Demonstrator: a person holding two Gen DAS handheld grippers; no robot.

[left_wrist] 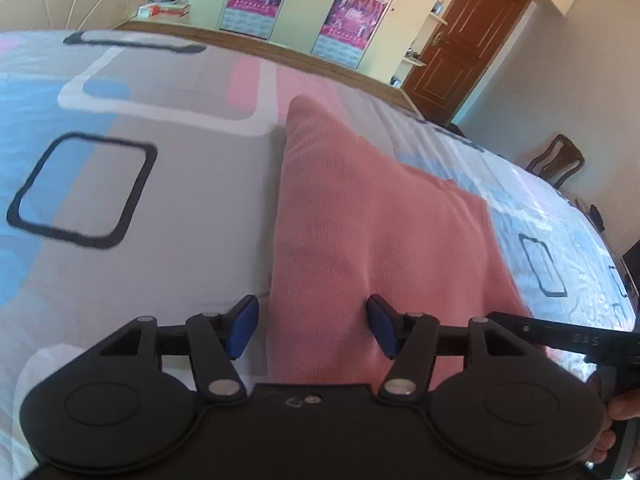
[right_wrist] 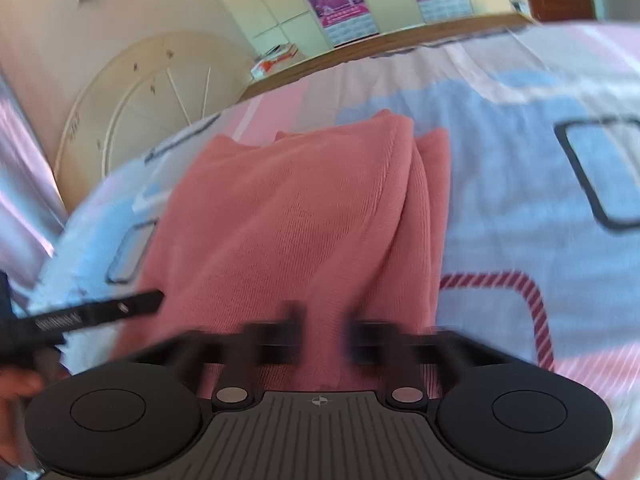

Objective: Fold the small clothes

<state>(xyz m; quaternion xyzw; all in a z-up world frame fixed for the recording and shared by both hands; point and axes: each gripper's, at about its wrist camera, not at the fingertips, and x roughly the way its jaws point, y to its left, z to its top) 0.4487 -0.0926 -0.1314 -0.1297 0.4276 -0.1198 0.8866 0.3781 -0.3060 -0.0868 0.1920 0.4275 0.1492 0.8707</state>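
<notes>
A salmon-pink knit garment (left_wrist: 360,208) lies folded lengthwise on the patterned bedsheet (left_wrist: 180,184). My left gripper (left_wrist: 312,326) is open just above its near end; the garment's left edge runs between the blue pads (left_wrist: 242,326), which do not press it. In the right wrist view the same garment (right_wrist: 288,208) shows a doubled fold along its right side. My right gripper (right_wrist: 326,336) is over its near edge, motion-blurred, with a narrow strip of pink cloth visible between the dark fingers (right_wrist: 288,332). Whether they pinch it I cannot tell.
The bed's wooden far edge (left_wrist: 320,68) borders cream wardrobes with pink calendars (left_wrist: 348,20). A brown door (left_wrist: 460,40) and a dark chair (left_wrist: 556,160) stand to the right. A cream headboard (right_wrist: 140,92) rises at the left of the right wrist view. A hand (right_wrist: 16,388) grips the other tool.
</notes>
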